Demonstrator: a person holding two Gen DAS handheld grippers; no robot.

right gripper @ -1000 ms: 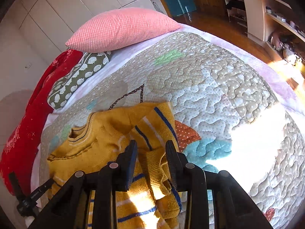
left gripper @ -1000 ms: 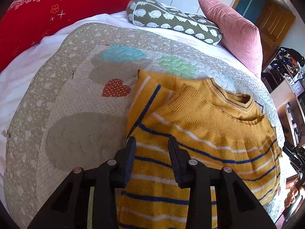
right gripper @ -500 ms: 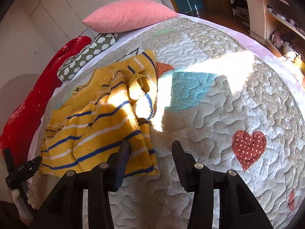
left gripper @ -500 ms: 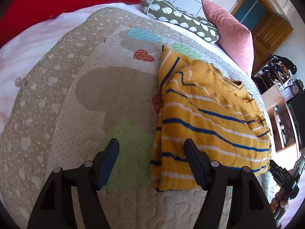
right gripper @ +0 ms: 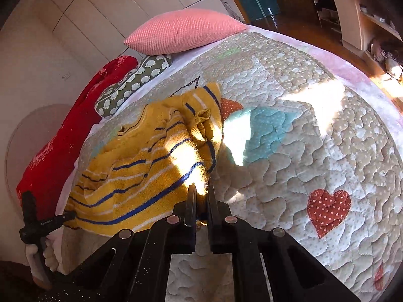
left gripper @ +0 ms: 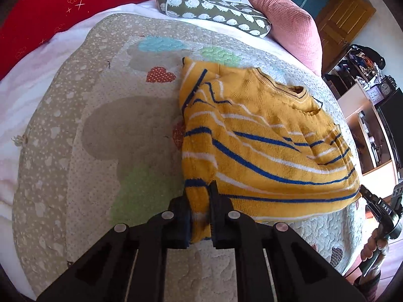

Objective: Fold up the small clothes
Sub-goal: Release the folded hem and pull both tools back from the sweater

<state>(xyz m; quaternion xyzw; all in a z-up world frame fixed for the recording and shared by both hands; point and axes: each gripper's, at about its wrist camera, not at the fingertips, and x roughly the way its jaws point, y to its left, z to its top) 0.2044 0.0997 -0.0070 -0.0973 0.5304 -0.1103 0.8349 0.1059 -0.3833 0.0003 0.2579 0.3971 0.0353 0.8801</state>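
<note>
A small yellow knit sweater [left gripper: 254, 141] with blue and white stripes lies on a patchwork quilt [left gripper: 100, 130], sleeves folded in, collar toward the pillows. My left gripper [left gripper: 200, 201] is shut on the sweater's near left hem corner. My right gripper [right gripper: 200, 196] is shut on the sweater [right gripper: 141, 166] at its near right hem corner. The hem is lifted slightly off the quilt [right gripper: 302, 156] between the two grippers. The right gripper also shows at the right edge of the left wrist view, the left one at the left edge of the right wrist view.
A pink pillow [left gripper: 284, 22], a green patterned bolster [left gripper: 211, 7] and a red blanket [left gripper: 50, 7] lie at the head of the bed. Shelves [left gripper: 370, 115] and a wooden door [left gripper: 337, 17] stand beyond the bed's right side.
Both grippers were open above the quilt half a second ago. They have moved in and closed on the sweater's hem corners, lifting the hem a little.
</note>
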